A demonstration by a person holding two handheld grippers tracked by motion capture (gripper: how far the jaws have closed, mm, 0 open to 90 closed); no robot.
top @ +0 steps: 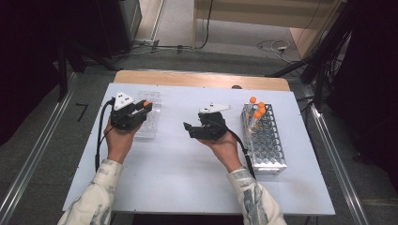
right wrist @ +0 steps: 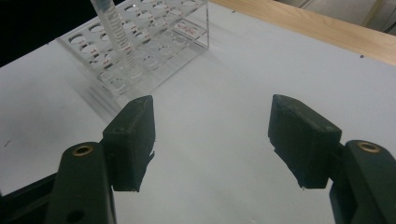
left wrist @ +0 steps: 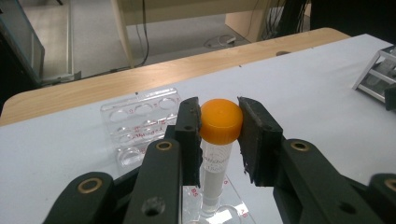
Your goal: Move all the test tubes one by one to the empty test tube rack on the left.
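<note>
I have the left gripper (left wrist: 219,135) clamped on the orange cap of a centrifuge tube (left wrist: 215,158), its tip just below the jaws over the clear acrylic rack (left wrist: 140,126). The right gripper (right wrist: 212,140) idles, jaws wide and empty above the bench (right wrist: 224,93). Next, as I judge it: line the tip up with a hole, lower it straight, then release.

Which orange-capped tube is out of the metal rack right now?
The tube clamped by its cap in the left hand-held gripper, over the clear plastic rack. The other tubes stand in the metal rack.
</note>
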